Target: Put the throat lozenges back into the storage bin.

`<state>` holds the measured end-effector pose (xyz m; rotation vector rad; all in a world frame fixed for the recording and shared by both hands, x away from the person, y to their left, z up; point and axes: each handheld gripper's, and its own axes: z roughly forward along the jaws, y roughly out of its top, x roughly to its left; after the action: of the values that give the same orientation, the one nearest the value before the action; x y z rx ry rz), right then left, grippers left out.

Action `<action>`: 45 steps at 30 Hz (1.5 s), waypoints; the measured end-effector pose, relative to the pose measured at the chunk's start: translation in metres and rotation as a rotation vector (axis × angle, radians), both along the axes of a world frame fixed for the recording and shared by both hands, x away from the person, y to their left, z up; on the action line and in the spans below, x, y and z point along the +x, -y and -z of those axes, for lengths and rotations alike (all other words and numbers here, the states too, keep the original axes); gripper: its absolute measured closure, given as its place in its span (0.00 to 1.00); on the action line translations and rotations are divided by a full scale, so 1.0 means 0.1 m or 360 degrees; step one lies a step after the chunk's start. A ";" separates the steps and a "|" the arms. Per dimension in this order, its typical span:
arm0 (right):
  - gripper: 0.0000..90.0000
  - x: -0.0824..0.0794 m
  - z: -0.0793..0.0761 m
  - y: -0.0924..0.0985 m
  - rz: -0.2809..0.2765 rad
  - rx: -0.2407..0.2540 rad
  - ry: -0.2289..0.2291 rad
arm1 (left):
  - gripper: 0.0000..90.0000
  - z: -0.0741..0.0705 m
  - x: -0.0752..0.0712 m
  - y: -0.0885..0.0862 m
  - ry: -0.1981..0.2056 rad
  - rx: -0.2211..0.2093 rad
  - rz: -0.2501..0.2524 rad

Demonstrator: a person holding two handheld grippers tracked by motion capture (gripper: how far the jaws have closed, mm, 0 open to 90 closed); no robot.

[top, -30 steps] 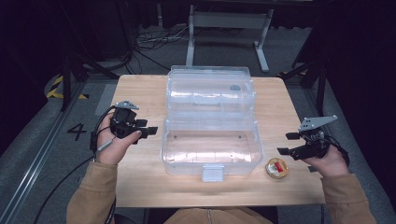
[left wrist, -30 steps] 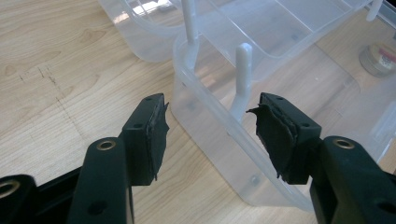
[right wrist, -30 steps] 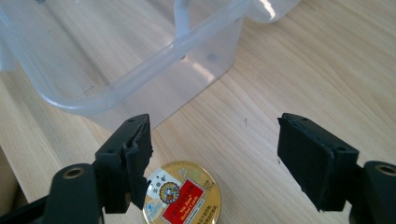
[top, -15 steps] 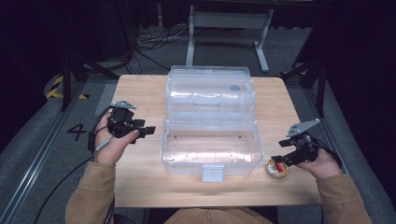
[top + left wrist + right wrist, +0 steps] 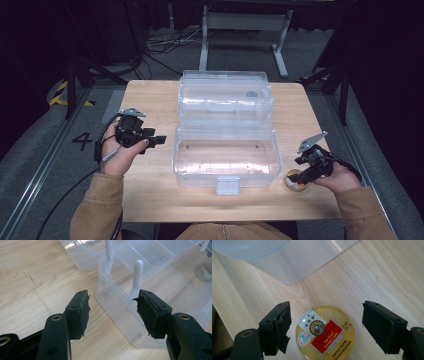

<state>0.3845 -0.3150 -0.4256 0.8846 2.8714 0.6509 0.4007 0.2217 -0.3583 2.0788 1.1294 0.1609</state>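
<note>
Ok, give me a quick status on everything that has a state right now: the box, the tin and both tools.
Clear plastic box: open, lid swung back, no contents I can make out.
Box latch: undone, at the front edge.
Candy tin: closed, lying flat on the table, label up, outside the box.
Left tool: open, holding nothing, beside the box's left end.
Right tool: open, jaws either side of the tin, not gripping it.

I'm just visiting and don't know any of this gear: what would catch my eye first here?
A big clear plastic box sits open in the middle of the wooden table, its lid folded back. Near its front right corner lies a small round gold candy tin, with the right gripper open on either side of it. The left gripper, also open, points at the box's left side.
</note>
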 end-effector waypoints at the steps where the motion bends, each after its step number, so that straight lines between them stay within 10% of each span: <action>1: 0.26 0.00 0.01 0.00 -0.0003 -0.0010 -0.0007 | 0.48 0.00 0.00 0.00 0.0001 0.0000 0.0001; 45: 0.21 0.01 0.37 -0.11 -0.0073 -0.0419 -0.0200 | 0.48 0.04 0.02 -0.02 -0.0018 -0.0001 -0.0007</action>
<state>0.3851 -0.3041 -0.4622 0.8500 3.0004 0.2178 0.4030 0.2236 -0.3619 2.0791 1.1408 0.1513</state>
